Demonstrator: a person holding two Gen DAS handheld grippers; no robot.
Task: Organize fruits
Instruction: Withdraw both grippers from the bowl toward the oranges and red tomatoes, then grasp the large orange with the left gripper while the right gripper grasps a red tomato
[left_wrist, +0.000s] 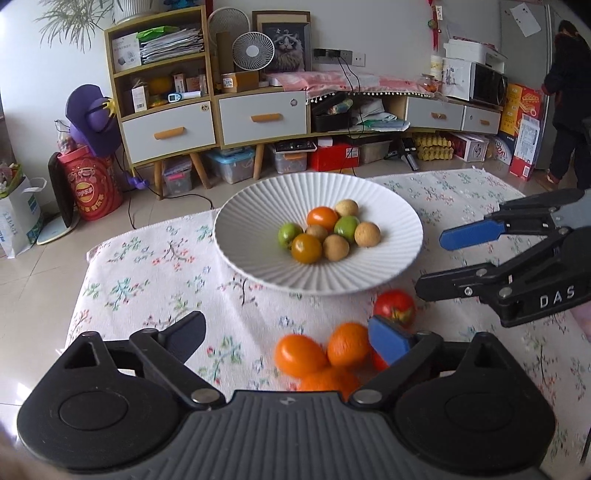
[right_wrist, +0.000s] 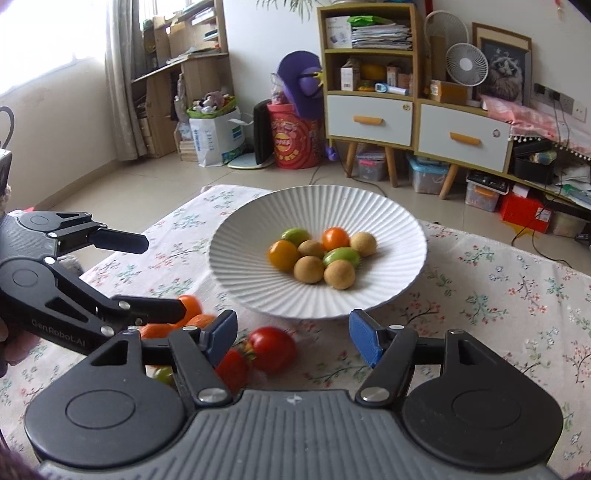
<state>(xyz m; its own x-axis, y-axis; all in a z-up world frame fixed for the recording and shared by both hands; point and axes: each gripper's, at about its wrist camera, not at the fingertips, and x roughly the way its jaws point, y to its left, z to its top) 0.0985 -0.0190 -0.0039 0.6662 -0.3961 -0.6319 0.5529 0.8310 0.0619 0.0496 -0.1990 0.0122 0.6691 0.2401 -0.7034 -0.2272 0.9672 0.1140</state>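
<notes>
A white ribbed plate (left_wrist: 255, 206) (right_wrist: 258, 295) on the floral cloth holds several small orange, green and tan fruits (left_wrist: 320, 218) (right_wrist: 309, 268). In front of it, loose on the cloth, lie three orange fruits (left_wrist: 301, 354) (right_wrist: 190, 303) and a red tomato (left_wrist: 394, 305) (right_wrist: 271, 348), with a second red tomato (right_wrist: 233, 369) and a small green fruit (right_wrist: 162, 374) nearby. My left gripper (left_wrist: 290, 338) (right_wrist: 144, 275) stands open over the orange fruits, gripping none. My right gripper (right_wrist: 293, 338) (left_wrist: 443, 262) is open above the red tomatoes, with nothing between its pads.
The table's far edge (left_wrist: 155, 225) runs just behind the plate, with tiled floor beyond. Wooden drawer cabinets (left_wrist: 258, 114) (right_wrist: 369, 118) line the back wall. A person (left_wrist: 569, 110) stands at the far right by a fridge.
</notes>
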